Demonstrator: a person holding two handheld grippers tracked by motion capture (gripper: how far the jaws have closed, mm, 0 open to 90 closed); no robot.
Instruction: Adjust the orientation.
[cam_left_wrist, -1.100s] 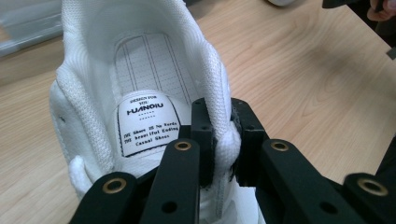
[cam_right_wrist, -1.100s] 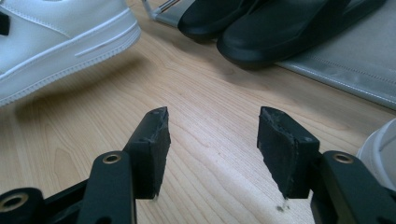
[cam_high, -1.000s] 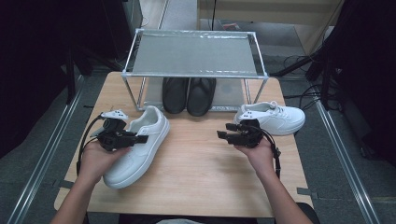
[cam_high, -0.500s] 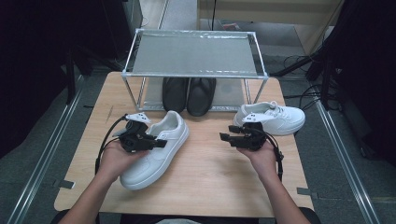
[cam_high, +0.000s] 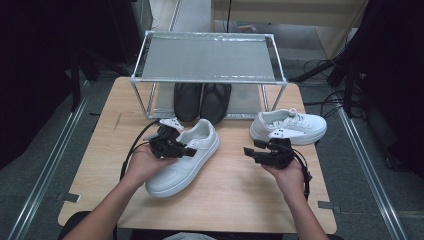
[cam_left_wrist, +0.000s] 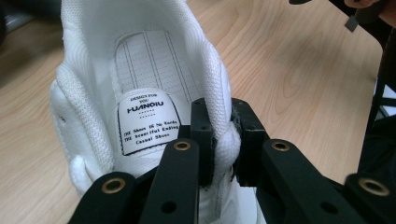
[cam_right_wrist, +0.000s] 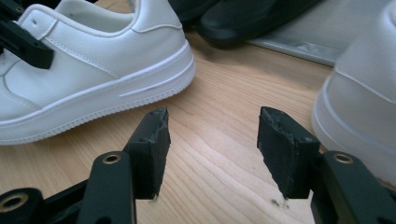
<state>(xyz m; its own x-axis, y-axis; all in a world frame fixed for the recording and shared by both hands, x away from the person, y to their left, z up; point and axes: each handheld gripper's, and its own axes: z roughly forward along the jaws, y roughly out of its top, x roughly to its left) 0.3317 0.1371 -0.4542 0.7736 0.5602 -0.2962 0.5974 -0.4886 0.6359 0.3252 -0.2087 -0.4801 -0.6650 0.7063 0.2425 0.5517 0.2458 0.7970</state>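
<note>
A white sneaker (cam_high: 182, 162) lies at an angle in the middle of the wooden table (cam_high: 235, 205). My left gripper (cam_high: 190, 149) is shut on its collar: in the left gripper view one jaw sits inside the sneaker (cam_left_wrist: 140, 88) and the other outside, with the padded rim pinched in my left gripper (cam_left_wrist: 223, 123). The matching white sneaker (cam_high: 290, 125) stands to the right. My right gripper (cam_high: 250, 151) hovers just in front of it, open. In the right gripper view, bare wood shows through my right gripper (cam_right_wrist: 215, 123).
A metal wire rack (cam_high: 207, 55) stands at the back of the table, with a pair of black shoes (cam_high: 202, 100) under it. In the right gripper view the black shoes (cam_right_wrist: 252, 18) lie beyond both sneakers. Dark floor and cables surround the table.
My left gripper has carried the white sneaker to the right, toward the table's middle. My right gripper has drawn back slightly toward the near edge and stays open.
</note>
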